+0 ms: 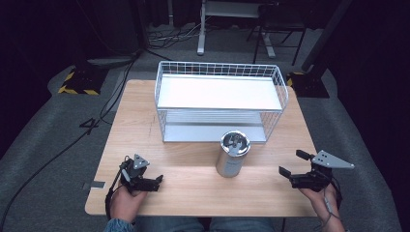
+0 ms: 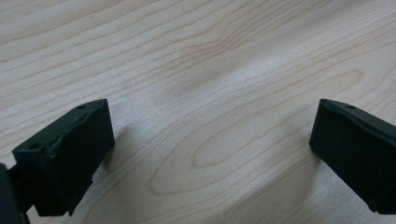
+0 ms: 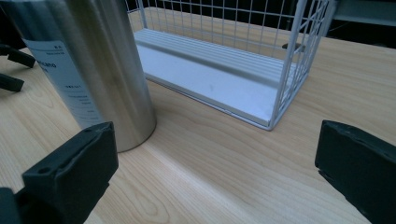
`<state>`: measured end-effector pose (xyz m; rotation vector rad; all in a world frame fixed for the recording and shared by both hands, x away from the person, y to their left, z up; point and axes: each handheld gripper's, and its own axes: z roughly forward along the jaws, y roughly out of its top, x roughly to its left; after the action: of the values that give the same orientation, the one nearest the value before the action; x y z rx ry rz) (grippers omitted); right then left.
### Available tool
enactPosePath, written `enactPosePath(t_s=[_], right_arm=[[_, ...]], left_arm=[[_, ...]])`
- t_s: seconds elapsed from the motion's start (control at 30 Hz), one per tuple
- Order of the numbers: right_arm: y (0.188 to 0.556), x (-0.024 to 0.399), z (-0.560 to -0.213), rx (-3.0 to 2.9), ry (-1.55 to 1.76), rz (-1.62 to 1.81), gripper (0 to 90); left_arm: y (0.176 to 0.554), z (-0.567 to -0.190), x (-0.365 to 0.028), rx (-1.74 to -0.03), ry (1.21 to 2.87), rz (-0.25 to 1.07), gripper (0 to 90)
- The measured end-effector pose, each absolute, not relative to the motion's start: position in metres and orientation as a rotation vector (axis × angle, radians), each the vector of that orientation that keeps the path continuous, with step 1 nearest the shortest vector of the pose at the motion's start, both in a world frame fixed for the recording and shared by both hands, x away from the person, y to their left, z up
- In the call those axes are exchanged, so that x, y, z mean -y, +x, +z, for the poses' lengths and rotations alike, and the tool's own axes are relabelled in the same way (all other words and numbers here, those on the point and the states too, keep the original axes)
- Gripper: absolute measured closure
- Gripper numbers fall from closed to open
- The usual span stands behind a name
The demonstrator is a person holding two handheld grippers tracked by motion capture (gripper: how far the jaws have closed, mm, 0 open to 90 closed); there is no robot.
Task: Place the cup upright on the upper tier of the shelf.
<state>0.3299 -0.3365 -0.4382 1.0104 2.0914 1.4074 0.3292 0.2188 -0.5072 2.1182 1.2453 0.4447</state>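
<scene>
A tall steel canister (image 1: 232, 154) stands upright near the middle of the desk (image 1: 193, 183), just in front of a white wire rack (image 1: 220, 101) with two shelves, and nothing holds it. The right gripper (image 1: 292, 164) hovers well to the canister's right with its jaws spread wide and empty; in the right gripper view the canister (image 3: 93, 70) rises just beyond the left jaw, while the rack (image 3: 243, 70) lies farther off. The left gripper (image 1: 157, 180) rests low over the bare desk at the near left, its jaws likewise spread with only wood grain (image 2: 205, 107) between them. The likeliest trouble from here is a tip-over: the canister is tall and narrow, its brushed wall looks slick, and a jaw that strikes it off-centre or high up would probably shove it rather than grip it, perhaps into the wire front of the rack close behind. A grasp on the curved side could also slip if the jaws close short of the widest line. The rack's lower opening looks low, so lifting the canister in upright may catch its top on the upper shelf. A pale label (image 3: 63, 81) runs down the canister's side with dark print, but the lettering is too blurred and cropped to read.
</scene>
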Motion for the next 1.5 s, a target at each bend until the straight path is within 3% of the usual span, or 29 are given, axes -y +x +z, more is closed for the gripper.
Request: enactPosePath(t_s=[0.33,1.5], right_arm=[[0.331,0.325,-0.431,-2.093,1.01,1.398,0.0],[0.353,0.229,-0.422,-2.228,0.818,1.468,0.0]], left_arm=[[0.329,-0.507,-0.219,-1.248,2.116,0.446,0.3],[0.329,-0.507,-0.219,-1.246,2.118,0.446,0.3]])
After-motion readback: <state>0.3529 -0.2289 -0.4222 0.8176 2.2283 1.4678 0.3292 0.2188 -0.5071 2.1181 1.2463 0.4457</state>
